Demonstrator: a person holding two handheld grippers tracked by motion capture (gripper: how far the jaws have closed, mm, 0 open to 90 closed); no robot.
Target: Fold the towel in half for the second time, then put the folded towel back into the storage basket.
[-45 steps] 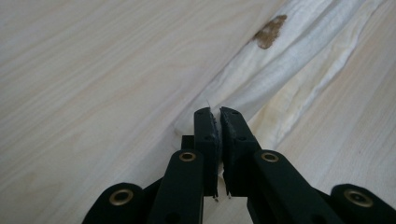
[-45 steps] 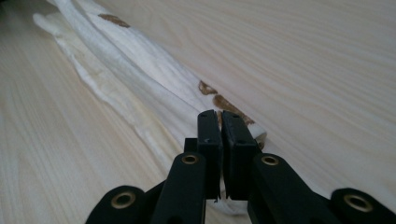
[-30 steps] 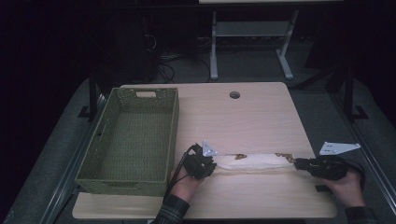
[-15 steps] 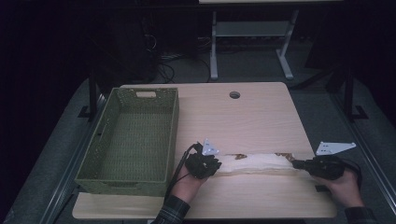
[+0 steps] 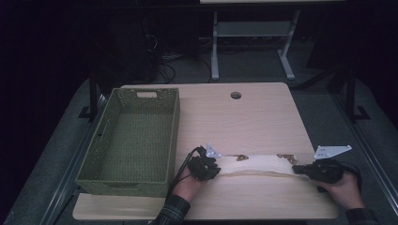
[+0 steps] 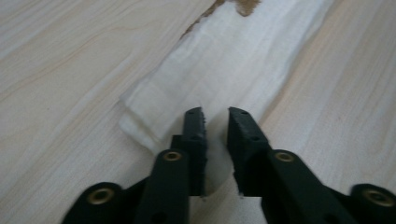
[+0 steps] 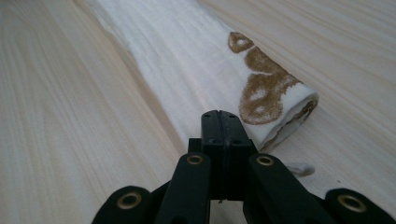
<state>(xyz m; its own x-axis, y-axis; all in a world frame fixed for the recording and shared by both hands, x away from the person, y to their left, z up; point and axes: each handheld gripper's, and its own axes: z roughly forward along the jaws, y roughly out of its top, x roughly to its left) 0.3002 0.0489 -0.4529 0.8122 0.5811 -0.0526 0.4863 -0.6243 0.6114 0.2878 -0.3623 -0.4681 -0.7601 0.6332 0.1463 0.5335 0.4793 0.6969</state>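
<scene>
The white, brown-patterned folded cloth lies stretched between the left gripper's slightly parted jaws and the right gripper's closed jaws.

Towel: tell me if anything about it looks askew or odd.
Nothing is spilled or damaged. The towel lies folded into a long strip across the table, slightly bowed in the middle. The right gripper is shut on its end; the left gripper has a fold between jaws with a gap showing. The basket sits square.
</scene>
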